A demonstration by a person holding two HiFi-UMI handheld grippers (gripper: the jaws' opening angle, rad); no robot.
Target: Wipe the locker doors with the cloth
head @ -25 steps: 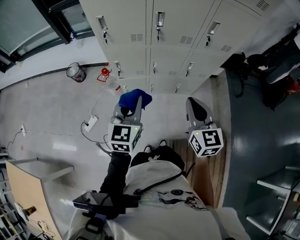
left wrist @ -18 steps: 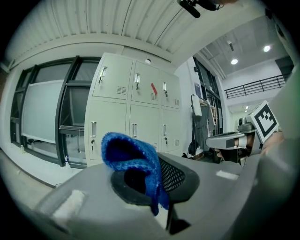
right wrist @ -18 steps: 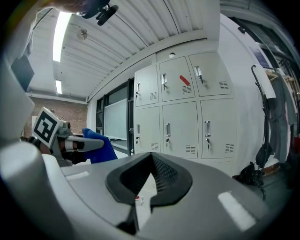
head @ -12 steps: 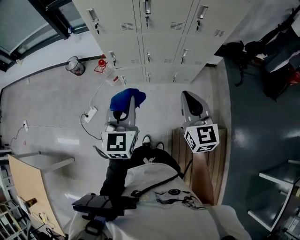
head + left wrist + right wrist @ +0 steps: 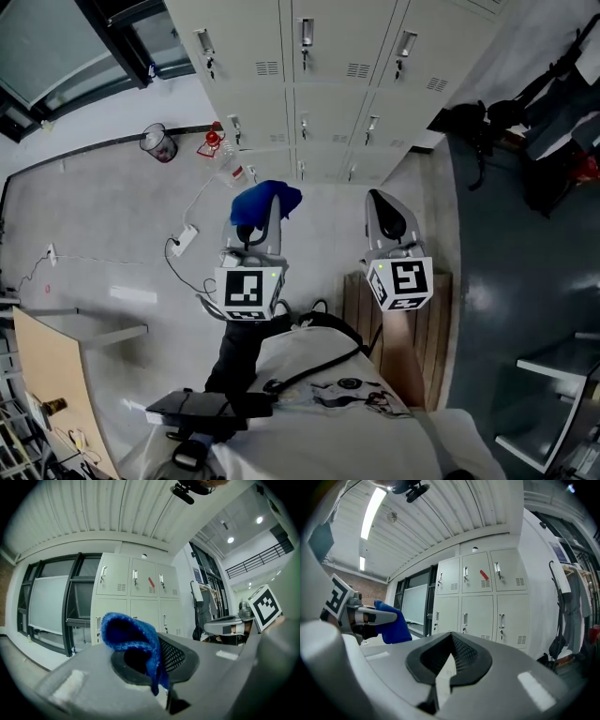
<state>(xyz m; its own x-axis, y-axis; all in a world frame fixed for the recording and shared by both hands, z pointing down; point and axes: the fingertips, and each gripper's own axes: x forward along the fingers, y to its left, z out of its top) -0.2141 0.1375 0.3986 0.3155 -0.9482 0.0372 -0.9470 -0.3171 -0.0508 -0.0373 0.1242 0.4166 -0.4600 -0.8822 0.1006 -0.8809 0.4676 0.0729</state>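
Cloth (image 5: 267,201), blue and bunched, is pinched at the tip of the left tongs (image 5: 261,217), whose jaws are closed on it; a fold arches above the jaws and an end hangs down in front of them. The right tongs (image 5: 382,208) are held beside the left, apart from it, with the jaws pressed together and nothing between them. Both tongs point toward the lockers (image 5: 309,84), a pale block of doors in three columns, each door with a metal handle and a small vent. The cloth is in the air short of the doors, not touching them. One upper door carries a small red mark (image 5: 483,575).

On the light floor (image 5: 103,216) by the foot of the lockers stand a wire wastebasket (image 5: 158,142) and a small red object (image 5: 212,142). A white power strip (image 5: 184,241) lies nearby with its cable trailing. A slatted wooden bench (image 5: 412,328) lies below the right tongs, and dark bags (image 5: 466,124) sit by the right end of the lockers.
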